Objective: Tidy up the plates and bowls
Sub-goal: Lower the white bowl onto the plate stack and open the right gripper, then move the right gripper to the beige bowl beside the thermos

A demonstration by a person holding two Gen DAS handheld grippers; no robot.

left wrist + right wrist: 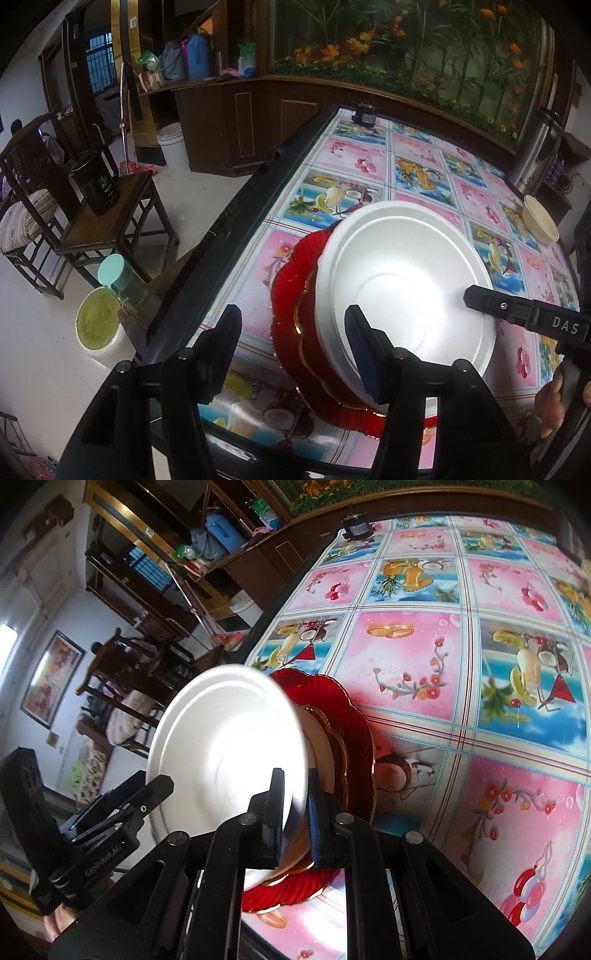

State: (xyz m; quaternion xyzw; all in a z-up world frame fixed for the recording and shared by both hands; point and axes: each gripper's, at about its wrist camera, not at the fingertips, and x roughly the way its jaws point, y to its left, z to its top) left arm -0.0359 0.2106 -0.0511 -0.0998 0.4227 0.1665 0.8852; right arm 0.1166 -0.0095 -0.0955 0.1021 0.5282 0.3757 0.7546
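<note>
A white foam bowl (399, 280) sits on a stack of red scalloped plates (291, 295) near the table's left edge. My left gripper (291, 325) is open; its right finger stands at the bowl's near wall, and its left finger hangs apart over the tablecloth. My right gripper (476, 295) comes in from the right onto the bowl's rim. In the right wrist view the right gripper (297, 805) is shut on the white bowl's (221, 746) rim. There the bowl leans over the red plates (347, 709), and the left gripper (162, 786) shows at the lower left.
The table has a bright fruit-print cloth (417, 173) and a black edge (236, 221) on the left. A cream bowl (539, 218) lies at the right, a steel urn (535, 155) behind it, and a small black object (364, 112) at the far end. Wooden chairs (110, 221) stand beyond the edge.
</note>
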